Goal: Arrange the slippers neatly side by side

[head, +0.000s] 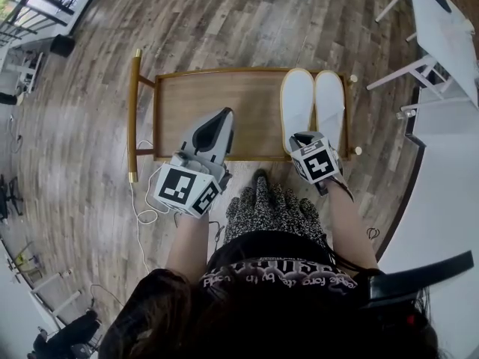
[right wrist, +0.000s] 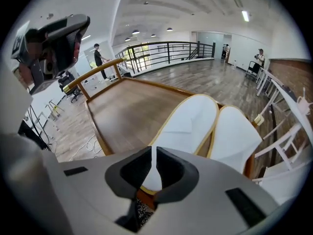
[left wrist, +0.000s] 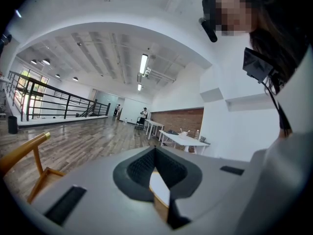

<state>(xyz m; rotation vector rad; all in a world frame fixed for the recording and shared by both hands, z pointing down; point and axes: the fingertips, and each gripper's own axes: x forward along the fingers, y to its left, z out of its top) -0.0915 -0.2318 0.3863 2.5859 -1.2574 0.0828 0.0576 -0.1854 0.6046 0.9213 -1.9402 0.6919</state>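
Two white slippers with tan edging lie side by side, toes pointing away, on the right part of a wooden cart top (head: 202,103): the left slipper (head: 296,107) and the right slipper (head: 330,107). My right gripper (head: 301,137) hovers at the heel of the left slipper (right wrist: 188,121), jaws together, holding nothing; the right slipper (right wrist: 234,138) lies just beside it. My left gripper (head: 221,117) is over the cart's front middle, apart from both slippers, tilted up toward the room. In the left gripper view its fingertips (left wrist: 155,153) meet with nothing between them.
The cart has a raised wooden rim and a handle rail (head: 133,114) at its left end. A white cable (head: 146,208) loops on the plank floor by the cart's front left. White tables and chair legs (head: 441,36) stand at the right. The person's speckled footwear (head: 273,204) is just before the cart.
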